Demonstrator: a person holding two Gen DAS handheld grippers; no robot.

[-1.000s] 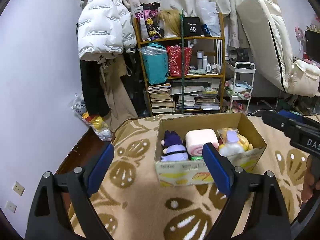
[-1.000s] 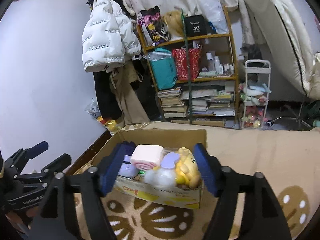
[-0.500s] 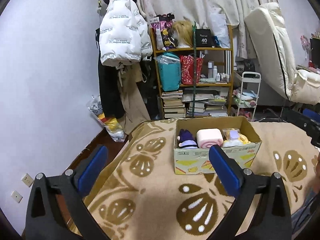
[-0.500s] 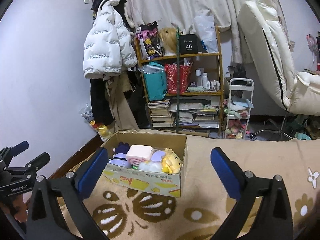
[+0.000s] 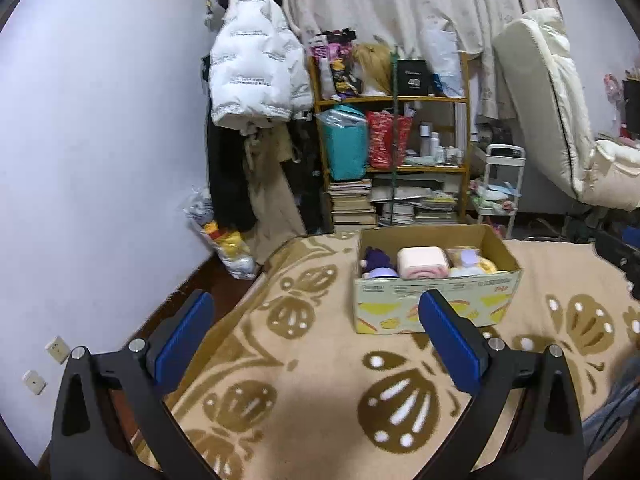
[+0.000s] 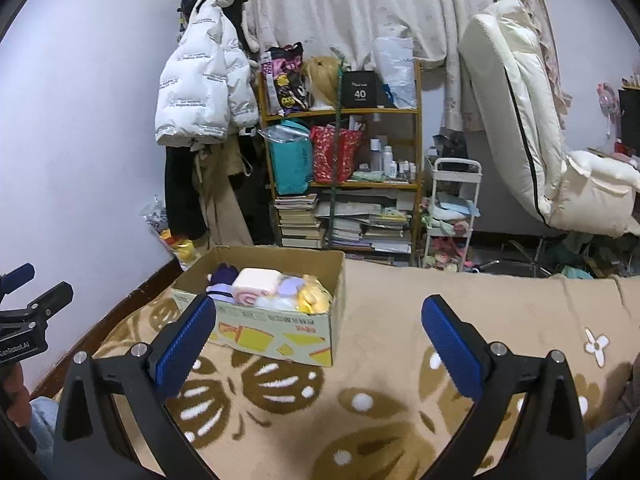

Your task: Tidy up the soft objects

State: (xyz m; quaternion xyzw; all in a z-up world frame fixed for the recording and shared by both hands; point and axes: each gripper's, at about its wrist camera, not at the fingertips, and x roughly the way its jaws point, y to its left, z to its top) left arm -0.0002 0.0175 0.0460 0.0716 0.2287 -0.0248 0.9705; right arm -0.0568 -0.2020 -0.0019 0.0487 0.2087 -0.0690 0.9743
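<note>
A cardboard box (image 5: pixel 436 308) stands on a beige patterned blanket (image 5: pixel 320 360). It holds a purple plush (image 5: pixel 378 260), a pink roll-cake plush (image 5: pixel 422 261) and a yellow plush (image 5: pixel 486 265). The box also shows in the right wrist view (image 6: pixel 280 332) with the same toys (image 6: pixel 256 284). My left gripper (image 5: pixel 316 336) is open and empty, well in front of the box. My right gripper (image 6: pixel 316 340) is open and empty, in front of and to the right of the box.
A cluttered wooden shelf (image 5: pixel 394 160) with books and bags stands behind the bed. A white puffer jacket (image 5: pixel 256 76) hangs at the left wall. A white cart (image 6: pixel 450 216) and a tilted cream mattress (image 6: pixel 516 112) stand at the right.
Both grippers have pulled back from the box and risen, so the box looks smaller and farther. Both stay open and empty.
</note>
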